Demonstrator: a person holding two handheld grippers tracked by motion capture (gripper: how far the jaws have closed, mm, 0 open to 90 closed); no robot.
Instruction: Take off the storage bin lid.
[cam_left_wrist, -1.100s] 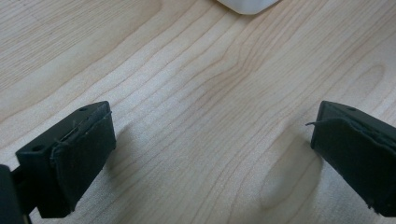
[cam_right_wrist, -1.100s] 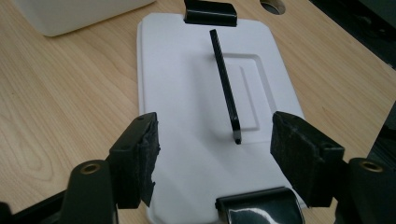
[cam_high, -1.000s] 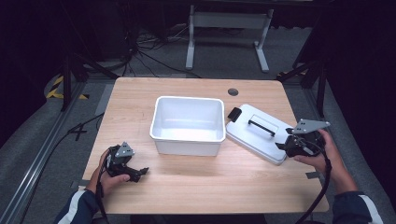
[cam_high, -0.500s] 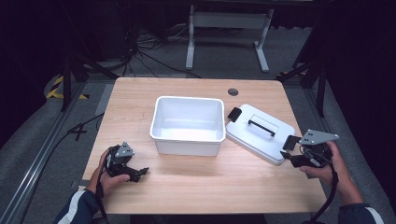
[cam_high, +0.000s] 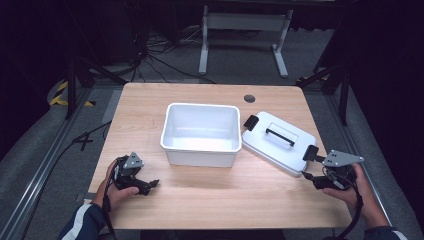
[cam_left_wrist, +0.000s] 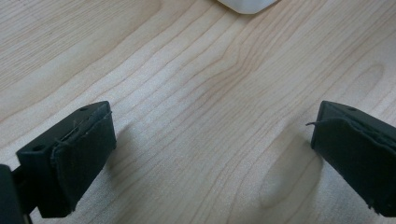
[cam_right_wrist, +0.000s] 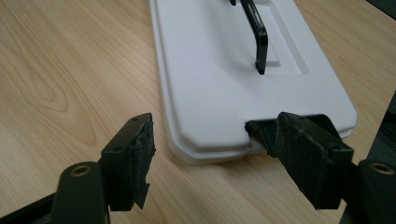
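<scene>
A white open bin (cam_high: 201, 133) stands in the middle of the wooden table (cam_high: 200, 205). Its white lid (cam_high: 278, 142) with a black handle (cam_high: 279, 137) and black end clips lies flat to the right of it. My right gripper (cam_high: 311, 180) is open at the lid's near end, just off its edge; in the right gripper view the lid (cam_right_wrist: 243, 70) lies ahead between the spread jaws, whose midpoint (cam_right_wrist: 219, 161) falls at the lid's near rim. My left gripper (cam_high: 149, 185) rests open on the table front left, holding nothing; bare wood shows between its jaws (cam_left_wrist: 210, 158).
A dark round grommet hole (cam_high: 249, 98) sits near the table's far edge. A metal stand (cam_high: 245, 22) and cables lie on the floor beyond the table. The bin's corner (cam_left_wrist: 247, 4) peeks in at the top of the left gripper view.
My right gripper has drawn back toward the front edge of the table, away from the lid's near end. The left gripper and the bin have stayed put.
</scene>
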